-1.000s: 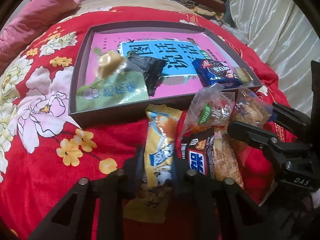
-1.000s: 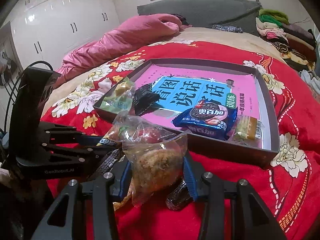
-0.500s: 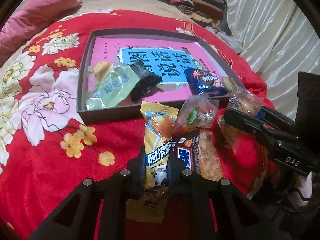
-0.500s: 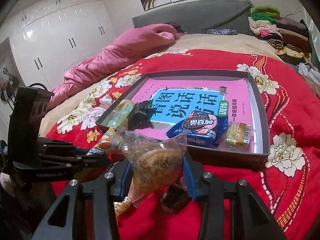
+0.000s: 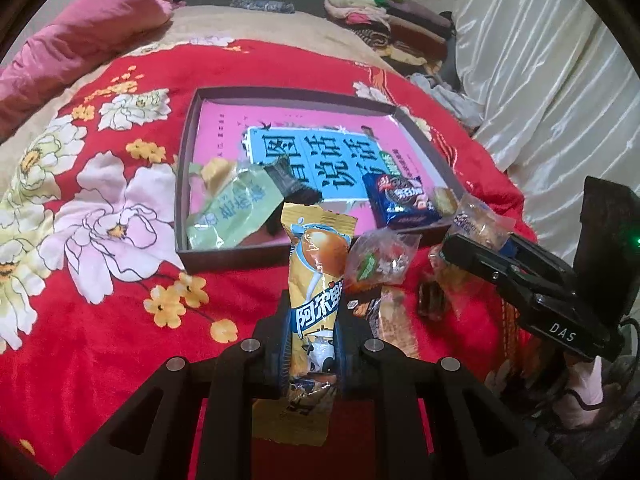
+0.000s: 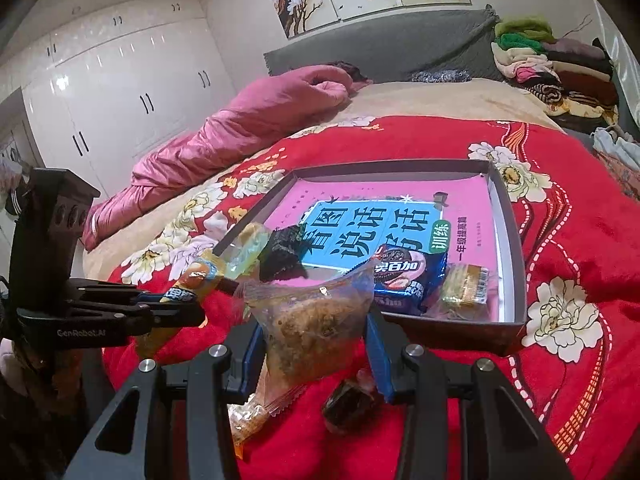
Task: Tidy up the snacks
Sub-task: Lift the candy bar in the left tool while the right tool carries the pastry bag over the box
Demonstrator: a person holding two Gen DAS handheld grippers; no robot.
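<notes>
Both pairs of jaws are clamped on snacks. The left gripper (image 5: 310, 354) pinches a long yellow packet (image 5: 318, 272) near its lower end, so the packet stands almost upright between the fingers. The right gripper (image 6: 316, 344) presses on a clear bag (image 6: 314, 324) with a brown crumbly cake inside; this bag is thick and the jaws stay rather wide around it.

Both snacks are held just before the near wall of the dark shallow tray (image 5: 182, 184), above the red blanket (image 5: 100, 340). Inside the tray lie a pale green pouch (image 5: 232, 208) and a small black packet (image 5: 290, 182) at the near left, and a blue cookie pack (image 5: 402, 200) with a little golden square packet (image 6: 466, 284) at the near right, all on a pink printed sheet.

I think the step is to carry both snacks over the near wall and set them down in the tray. It seems best to lift them higher than the wall, go to the free pink middle, lower them, and only then release. The yellow film is smooth and may slip; the crumbly cake should not be squeezed more. Some loose snacks, among them a clear wrapped candy (image 5: 380, 266), lie on the blanket before the tray.
</notes>
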